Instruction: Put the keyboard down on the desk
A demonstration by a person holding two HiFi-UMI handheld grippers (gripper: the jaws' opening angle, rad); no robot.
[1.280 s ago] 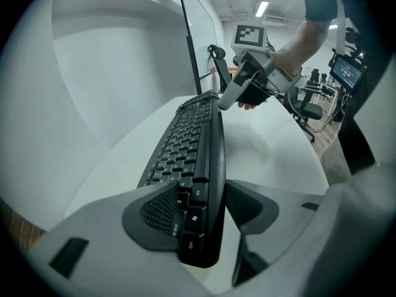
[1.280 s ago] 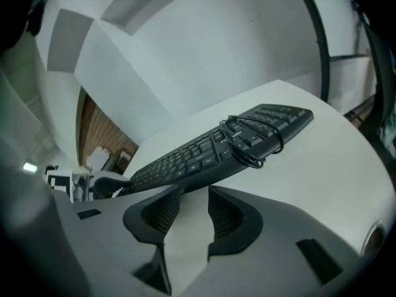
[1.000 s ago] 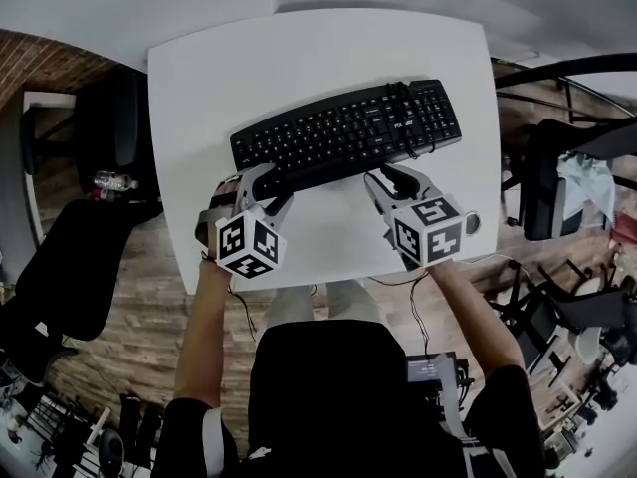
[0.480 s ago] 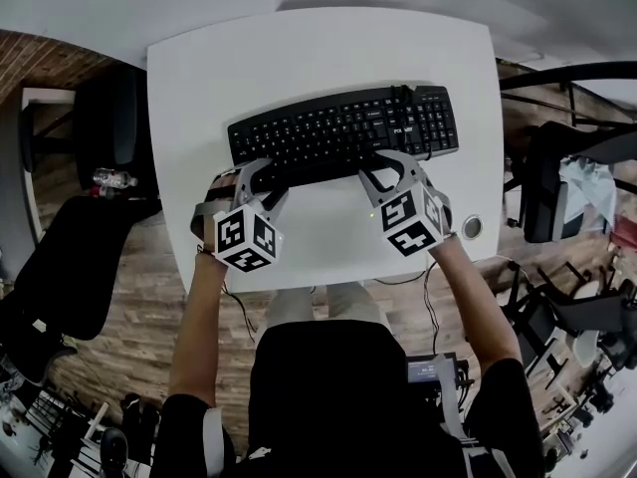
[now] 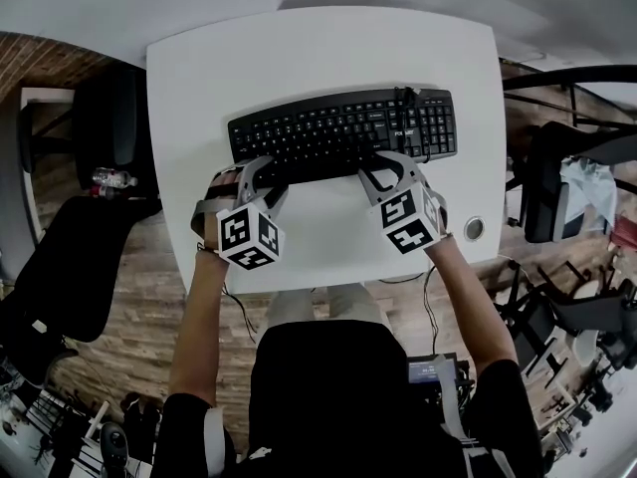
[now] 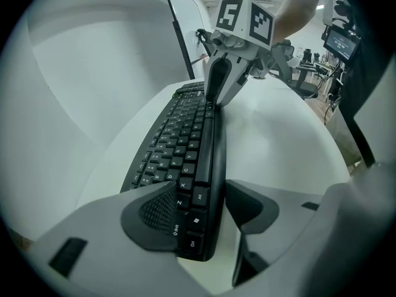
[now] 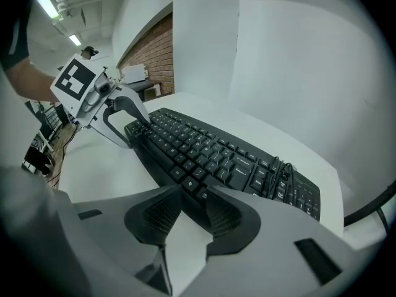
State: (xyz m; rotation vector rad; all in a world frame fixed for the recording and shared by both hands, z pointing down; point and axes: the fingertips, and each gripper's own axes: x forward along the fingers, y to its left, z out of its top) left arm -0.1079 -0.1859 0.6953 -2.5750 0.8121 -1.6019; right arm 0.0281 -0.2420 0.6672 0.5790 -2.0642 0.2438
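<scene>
Keyboard [image 5: 343, 132] lower, squarer, in left tool [image 5: 261, 179], right tool [image 5: 386, 171]

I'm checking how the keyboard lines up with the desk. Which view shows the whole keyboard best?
The head view: the whole keyboard shows from above, with the desk around it. The left gripper view looks along it from one end; the right gripper view sees it close up, at a slant.

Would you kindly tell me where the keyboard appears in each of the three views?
Head view: keyboard, upper centre.
Left gripper view: keyboard, centre, running up from the bottom.
Right gripper view: keyboard, centre, slanting down to the right.
Shared landmark: the white desk.
</scene>
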